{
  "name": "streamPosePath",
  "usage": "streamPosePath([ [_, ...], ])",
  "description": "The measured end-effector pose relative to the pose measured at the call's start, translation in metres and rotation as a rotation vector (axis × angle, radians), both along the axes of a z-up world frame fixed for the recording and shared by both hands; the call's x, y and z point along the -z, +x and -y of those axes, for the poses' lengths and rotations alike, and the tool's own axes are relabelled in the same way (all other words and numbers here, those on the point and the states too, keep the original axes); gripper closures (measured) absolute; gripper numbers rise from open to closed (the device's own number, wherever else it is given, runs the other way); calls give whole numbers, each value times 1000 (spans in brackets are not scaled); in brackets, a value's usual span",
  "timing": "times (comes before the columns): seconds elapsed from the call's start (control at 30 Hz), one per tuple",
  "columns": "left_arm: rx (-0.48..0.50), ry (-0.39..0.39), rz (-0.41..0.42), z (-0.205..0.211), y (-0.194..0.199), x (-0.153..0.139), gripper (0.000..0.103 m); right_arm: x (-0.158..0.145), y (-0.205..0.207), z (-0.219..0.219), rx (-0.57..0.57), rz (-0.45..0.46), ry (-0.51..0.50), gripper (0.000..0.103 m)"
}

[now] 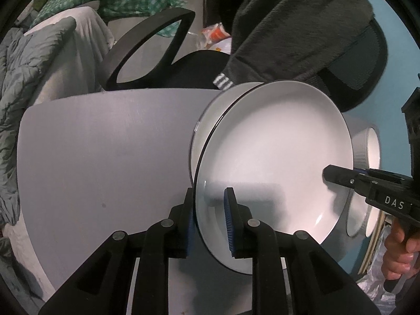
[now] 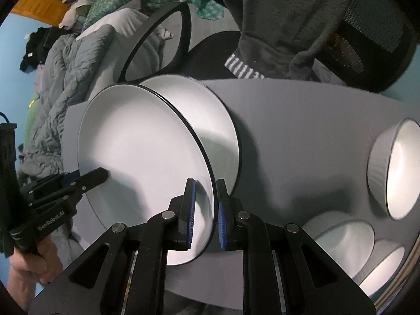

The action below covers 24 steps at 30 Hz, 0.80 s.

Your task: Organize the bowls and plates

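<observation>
A white plate with a black rim hangs tilted over a second plate of the same kind, which lies on the grey table. My left gripper is shut on the raised plate's near rim, one pad under it and one on its inner face. On the opposite rim my right gripper is shut the same way. Each gripper also shows in the other view, the right gripper and the left gripper, both clamped on the plate's edge.
Three white bowls stand on the table's right side: a ribbed one and two nearer. A black office chair and a person in dark fleece are behind the table. Grey bedding lies left.
</observation>
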State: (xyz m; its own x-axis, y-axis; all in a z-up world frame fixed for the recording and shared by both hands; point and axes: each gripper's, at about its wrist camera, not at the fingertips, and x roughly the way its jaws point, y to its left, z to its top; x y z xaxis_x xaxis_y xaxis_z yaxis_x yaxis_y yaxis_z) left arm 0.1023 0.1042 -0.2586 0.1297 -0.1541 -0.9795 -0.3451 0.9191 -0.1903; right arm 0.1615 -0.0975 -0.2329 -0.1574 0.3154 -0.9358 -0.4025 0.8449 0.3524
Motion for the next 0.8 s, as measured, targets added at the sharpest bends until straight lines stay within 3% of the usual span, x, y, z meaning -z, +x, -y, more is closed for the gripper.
streamPosePath([
  [0.3,-26,19,-53,-10,14,18,82,20,17,-8,-9,-49,-16,88],
  [0.5,19,59,-73,-1,22,19,83,21,24,-7,-2,-47,-37,88],
  [0.8,47,61,-72,-1,27,17,83,20,29,-6,3,-38,-78,88],
])
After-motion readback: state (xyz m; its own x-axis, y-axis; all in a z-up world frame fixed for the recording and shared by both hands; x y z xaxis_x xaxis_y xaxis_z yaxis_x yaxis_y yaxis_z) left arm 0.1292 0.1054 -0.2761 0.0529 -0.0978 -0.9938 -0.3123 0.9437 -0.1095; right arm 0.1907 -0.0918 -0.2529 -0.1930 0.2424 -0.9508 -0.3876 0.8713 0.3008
